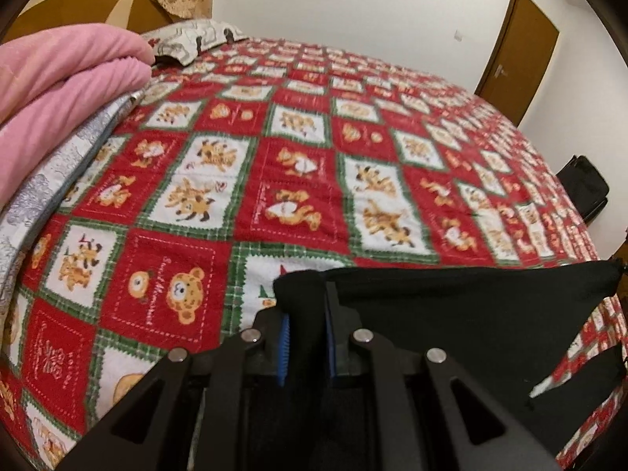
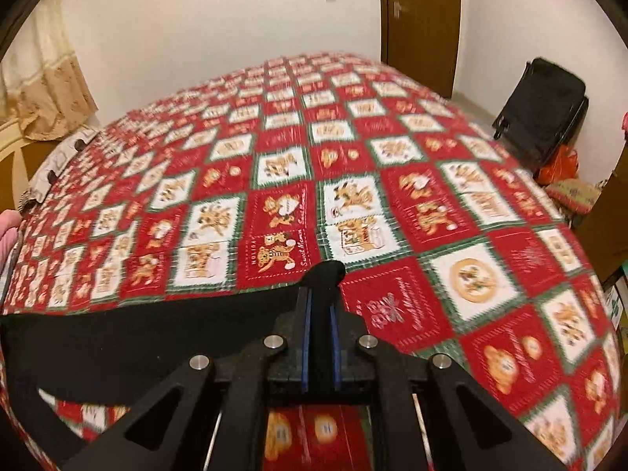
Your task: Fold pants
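Black pants (image 1: 451, 306) hang stretched between my two grippers above a bed with a red, white and green patchwork cover (image 1: 298, 165). In the left wrist view my left gripper (image 1: 305, 314) is shut on one corner of the pants, and the cloth runs off to the right edge. In the right wrist view my right gripper (image 2: 321, 306) is shut on the other corner of the black pants (image 2: 157, 333), and the cloth runs off to the left. A tuft of black fabric pokes out past each pair of blue pads. The lower part of the pants is hidden under the grippers.
A folded pink blanket (image 1: 66, 90) and a grey patterned quilt (image 1: 59, 180) lie at the bed's left side, with a pillow (image 1: 188, 39) behind. A black suitcase (image 2: 545, 114) stands by the wall near a brown door (image 2: 420, 19). Orange bags (image 2: 561, 165) lie beside it.
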Demonstrator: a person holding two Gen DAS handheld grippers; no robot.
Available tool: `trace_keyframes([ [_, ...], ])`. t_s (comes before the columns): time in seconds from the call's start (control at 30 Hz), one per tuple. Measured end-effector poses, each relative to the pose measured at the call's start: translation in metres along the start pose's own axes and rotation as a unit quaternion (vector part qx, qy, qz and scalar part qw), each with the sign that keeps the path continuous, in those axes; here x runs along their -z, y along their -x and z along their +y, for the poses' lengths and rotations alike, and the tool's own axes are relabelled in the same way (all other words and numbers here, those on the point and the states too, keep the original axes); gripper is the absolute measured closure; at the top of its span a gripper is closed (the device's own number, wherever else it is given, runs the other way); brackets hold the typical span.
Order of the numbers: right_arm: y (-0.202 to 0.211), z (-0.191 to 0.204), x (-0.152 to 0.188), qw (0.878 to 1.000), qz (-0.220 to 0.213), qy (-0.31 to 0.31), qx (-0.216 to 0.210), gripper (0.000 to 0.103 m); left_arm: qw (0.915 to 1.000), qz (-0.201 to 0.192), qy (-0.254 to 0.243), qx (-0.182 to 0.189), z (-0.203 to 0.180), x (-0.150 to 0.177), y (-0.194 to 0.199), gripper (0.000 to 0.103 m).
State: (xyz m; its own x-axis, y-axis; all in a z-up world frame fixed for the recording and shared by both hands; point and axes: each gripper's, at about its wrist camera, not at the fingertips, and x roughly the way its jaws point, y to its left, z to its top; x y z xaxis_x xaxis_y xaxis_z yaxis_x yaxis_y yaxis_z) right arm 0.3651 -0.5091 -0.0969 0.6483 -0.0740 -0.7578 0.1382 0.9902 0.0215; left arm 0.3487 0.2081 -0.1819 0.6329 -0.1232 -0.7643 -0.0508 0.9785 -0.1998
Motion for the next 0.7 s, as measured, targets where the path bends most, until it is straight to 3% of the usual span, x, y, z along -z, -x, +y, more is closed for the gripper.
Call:
trace_keyframes([
  [0.2,0.063,-0.003,0.032,0.999,-0.045,0.003,-0.022,0.095,0.9976,-0.052,0.013,0.045,0.005,0.011,0.043,0.088],
  [0.4,0.106,-0.017,0.082,0.996,-0.073,0.002,-0.044,0.095,0.9919,-0.091,0.023,0.086,0.017,0.046,0.082,0.088],
  [0.7,0.110,-0.047,0.159,0.997,-0.043,-0.032,-0.050,0.095,0.9870,-0.098,0.031,0.123,0.037,0.107,0.099,0.088],
])
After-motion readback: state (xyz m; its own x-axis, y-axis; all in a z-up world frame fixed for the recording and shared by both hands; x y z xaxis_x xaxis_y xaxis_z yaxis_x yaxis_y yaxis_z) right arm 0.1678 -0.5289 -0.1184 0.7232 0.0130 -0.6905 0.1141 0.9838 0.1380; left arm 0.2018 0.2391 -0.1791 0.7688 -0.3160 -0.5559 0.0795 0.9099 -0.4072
